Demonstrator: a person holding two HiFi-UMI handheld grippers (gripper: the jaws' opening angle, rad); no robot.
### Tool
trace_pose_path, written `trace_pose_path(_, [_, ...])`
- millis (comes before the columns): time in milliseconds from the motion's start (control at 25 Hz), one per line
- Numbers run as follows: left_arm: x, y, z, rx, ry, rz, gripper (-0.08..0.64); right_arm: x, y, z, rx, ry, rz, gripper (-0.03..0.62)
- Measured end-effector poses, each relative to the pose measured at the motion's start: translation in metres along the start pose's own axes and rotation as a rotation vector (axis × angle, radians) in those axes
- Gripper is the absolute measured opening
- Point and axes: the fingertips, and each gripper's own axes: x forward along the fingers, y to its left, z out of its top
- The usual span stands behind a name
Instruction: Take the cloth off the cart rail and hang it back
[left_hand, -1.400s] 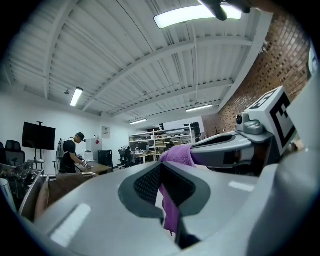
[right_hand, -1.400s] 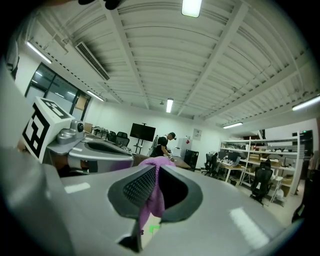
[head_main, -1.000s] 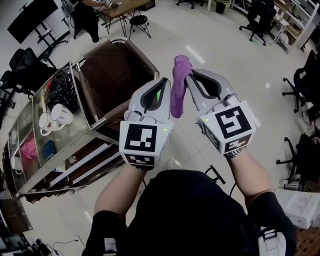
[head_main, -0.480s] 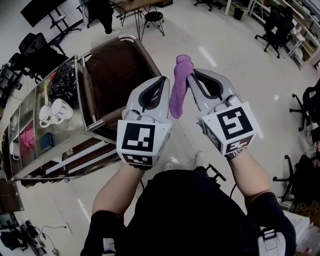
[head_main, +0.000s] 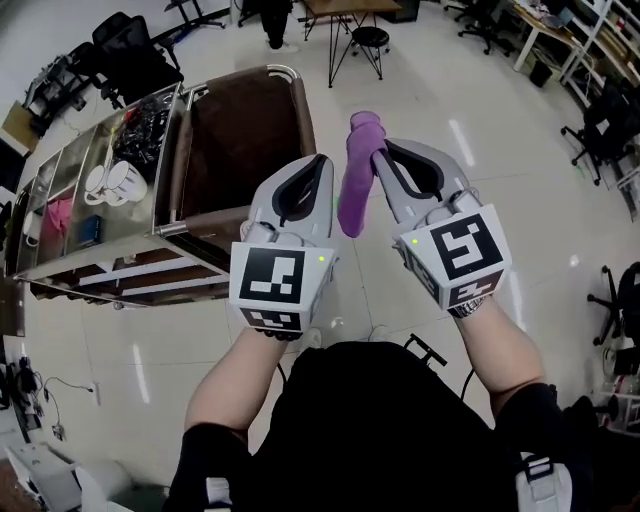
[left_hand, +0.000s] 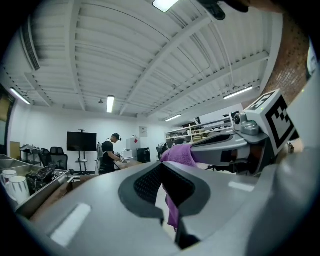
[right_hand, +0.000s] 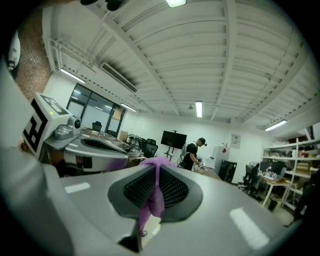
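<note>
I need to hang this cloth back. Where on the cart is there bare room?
The brown bin is bare inside, and its rail nearest the left gripper carries nothing. The steel shelf beside it is crowded: mugs, black tangle, pink item.

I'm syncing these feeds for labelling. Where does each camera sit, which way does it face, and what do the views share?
Head view: on the head, facing steeply down at floor and cart; shows both forearms, left gripper, right gripper.
Left gripper view: on that gripper, tilted up at the ceiling; shows its shut jaws.
Right gripper view: likewise upward; its jaws pinch the cloth.
Shared: both gripper views see the cloth, the other gripper, a standing person.
</note>
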Motion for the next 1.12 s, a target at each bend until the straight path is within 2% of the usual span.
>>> trace_pose_path(320, [0.028,-0.033,0.011,0.005,0.018,0.164,-0.002,-0.018,-0.051,-0.003,-0.023,-0.027,0.109,0.023])
trace_pose_path(560, [0.043,-0.047,0.026,0.037,0.009,0.201,-0.002,-0.019,-0.079,0.002,-0.025,-0.035,0.137,0.023])
trace_pose_path(840, [0.066,-0.043,0.033,0.043,0.011,0.249,-0.002,-0.002,-0.101,-0.005,-0.023,-0.030,0.172,0.023])
trace_pose_path(1120, [0.099,-0.013,0.020,0.038,0.011,0.284,-0.002,0.044,-0.120,-0.017,-0.025,-0.015,0.209,0.023])
